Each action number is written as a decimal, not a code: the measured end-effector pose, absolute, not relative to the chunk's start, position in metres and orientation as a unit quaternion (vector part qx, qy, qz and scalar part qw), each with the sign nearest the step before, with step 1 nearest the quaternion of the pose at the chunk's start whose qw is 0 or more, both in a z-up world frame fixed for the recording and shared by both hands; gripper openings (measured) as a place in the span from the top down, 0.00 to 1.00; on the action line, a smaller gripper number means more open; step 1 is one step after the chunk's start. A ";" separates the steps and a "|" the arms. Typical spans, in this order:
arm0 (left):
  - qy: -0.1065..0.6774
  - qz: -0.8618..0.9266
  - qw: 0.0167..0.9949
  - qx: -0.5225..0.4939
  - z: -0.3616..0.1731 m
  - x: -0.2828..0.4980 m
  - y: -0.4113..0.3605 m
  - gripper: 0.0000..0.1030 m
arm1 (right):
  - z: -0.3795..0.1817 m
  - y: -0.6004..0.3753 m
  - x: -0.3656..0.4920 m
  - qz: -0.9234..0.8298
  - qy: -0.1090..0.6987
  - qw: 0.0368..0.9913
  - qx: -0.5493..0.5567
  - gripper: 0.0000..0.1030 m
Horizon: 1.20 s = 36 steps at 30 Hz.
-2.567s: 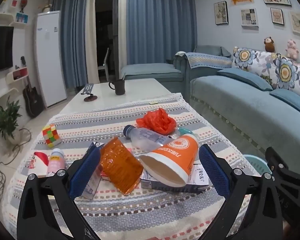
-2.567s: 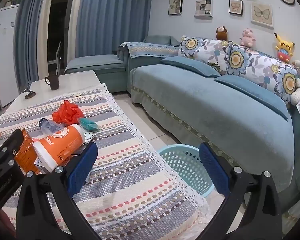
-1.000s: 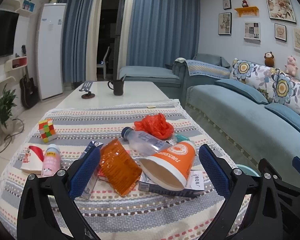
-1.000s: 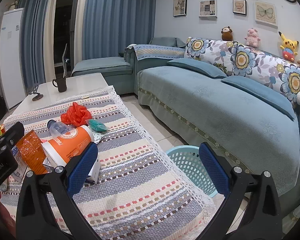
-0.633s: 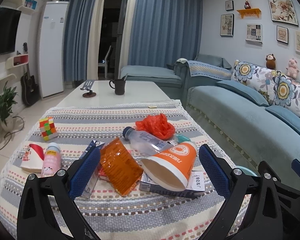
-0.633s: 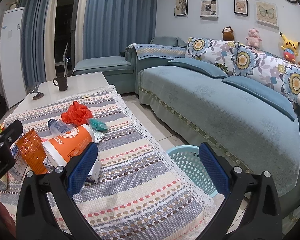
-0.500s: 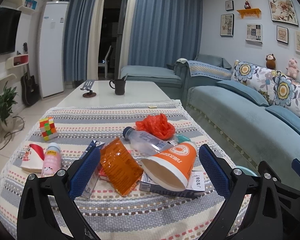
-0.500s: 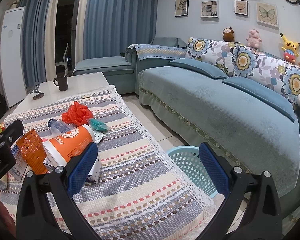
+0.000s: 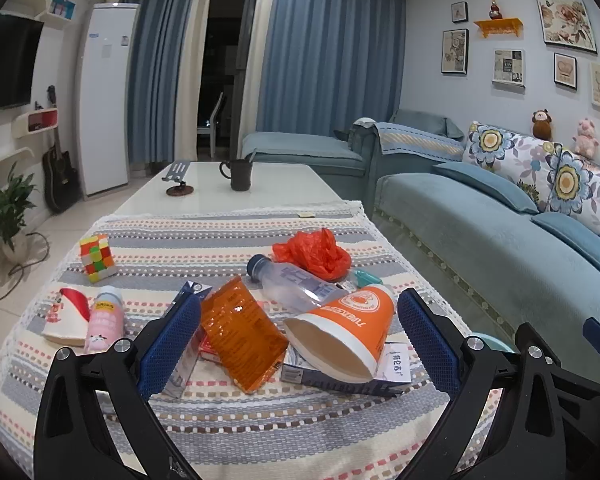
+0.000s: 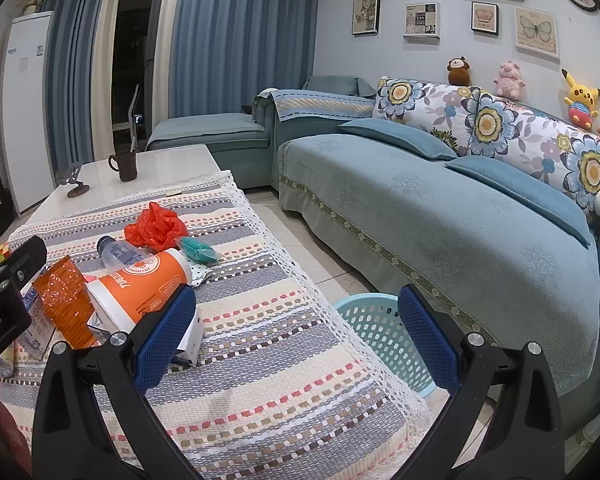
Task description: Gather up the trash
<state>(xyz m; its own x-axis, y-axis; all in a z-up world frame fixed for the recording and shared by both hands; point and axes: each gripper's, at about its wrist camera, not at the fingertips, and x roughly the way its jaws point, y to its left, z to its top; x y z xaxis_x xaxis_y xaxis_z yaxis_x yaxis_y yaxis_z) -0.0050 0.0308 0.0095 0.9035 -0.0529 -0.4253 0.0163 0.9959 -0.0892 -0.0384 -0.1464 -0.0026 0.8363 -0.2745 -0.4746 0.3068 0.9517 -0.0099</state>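
Left gripper [image 9: 298, 336] jaws spread wide, nothing held, hovering over the near edge of the striped tablecloth [image 9: 284, 432]. Right gripper [image 10: 296, 330] same: wide open, empty, framing the table edge and the teal basket [image 10: 374, 330] on the floor beside the sofa [image 10: 440, 216]. Trash pile just ahead of the left gripper: orange wrapper [image 9: 240, 332] and orange paper cup [image 9: 346, 328] lying on its side on top of a flat carton [image 9: 384, 376]. Behind those, clear plastic bottle [image 9: 294, 286] on its side, then crumpled red bag [image 9: 314, 254]. Left of pile: pink bottle [image 9: 104, 322], Rubik's cube [image 9: 97, 257]. Far end: dark mug [image 9: 240, 175].
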 end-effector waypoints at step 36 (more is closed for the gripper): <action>0.229 -0.009 0.972 -0.040 0.007 -0.001 0.036 0.07 | -0.004 -0.139 -0.033 -0.135 0.255 0.957 0.029 0.17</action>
<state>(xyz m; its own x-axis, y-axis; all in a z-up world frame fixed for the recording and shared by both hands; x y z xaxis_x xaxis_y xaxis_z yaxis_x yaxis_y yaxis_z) -0.0006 0.0359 0.0072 0.8945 -0.0362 -0.4456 -0.0010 0.9966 -0.0829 -0.0326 -0.1390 -0.0038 0.8334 -0.2432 -0.4962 0.2732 0.9619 -0.0126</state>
